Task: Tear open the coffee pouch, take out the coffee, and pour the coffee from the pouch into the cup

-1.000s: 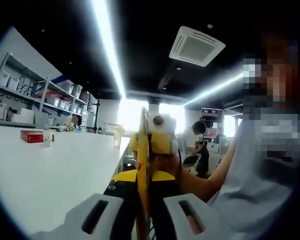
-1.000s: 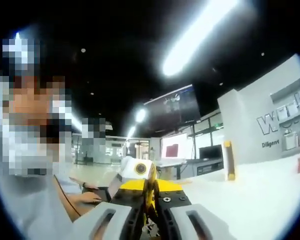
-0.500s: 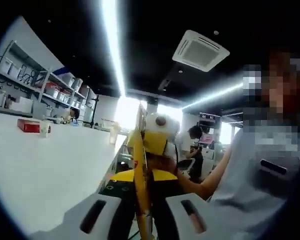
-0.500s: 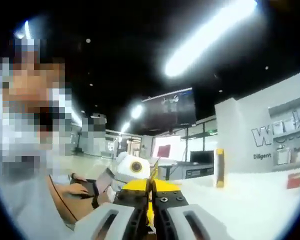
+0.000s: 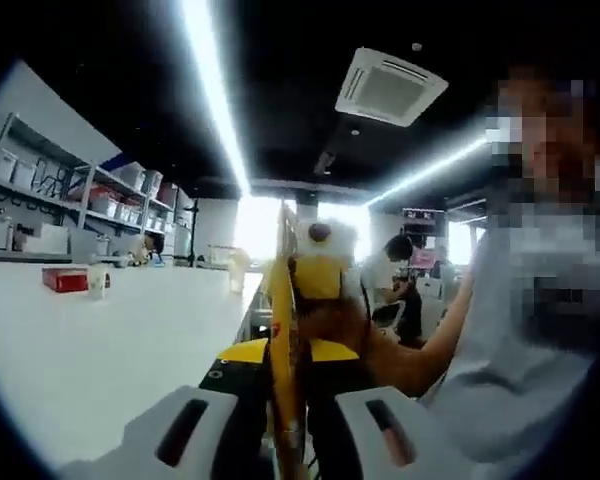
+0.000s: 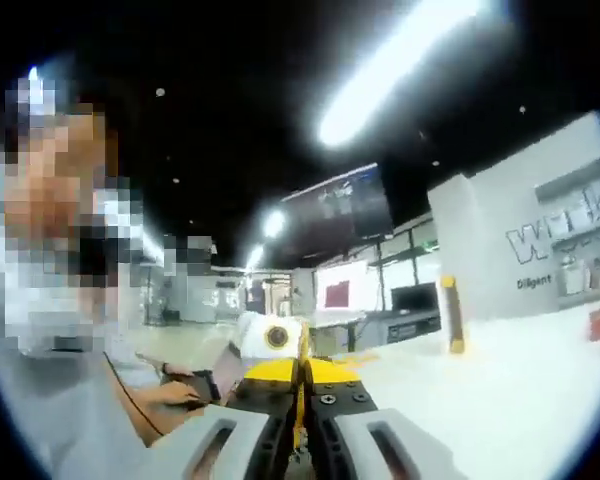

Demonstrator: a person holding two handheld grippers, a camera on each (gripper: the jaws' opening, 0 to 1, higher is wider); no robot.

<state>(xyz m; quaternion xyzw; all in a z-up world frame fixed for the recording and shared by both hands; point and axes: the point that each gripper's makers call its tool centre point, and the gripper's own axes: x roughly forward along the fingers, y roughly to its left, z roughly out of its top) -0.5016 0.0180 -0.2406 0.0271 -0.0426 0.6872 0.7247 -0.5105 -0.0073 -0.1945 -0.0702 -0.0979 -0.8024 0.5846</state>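
1. While both cameras tilt toward the ceiling, the left gripper pinches the yellow coffee pouch edge-on between its jaws.
2. The right gripper clamps the same pouch's thin edge from the opposite side.
3. A small cup stands far off on the white table.

The yellow pouch (seen edge-on) hides its faces.

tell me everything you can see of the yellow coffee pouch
The coffee pouch is thin, flat and yellow, seen edge-on as a near-upright strip with a small red mark. It is lifted off the white table, pinched between the closed jaws of the left gripper and also the right gripper. Whether it is torn cannot be told.
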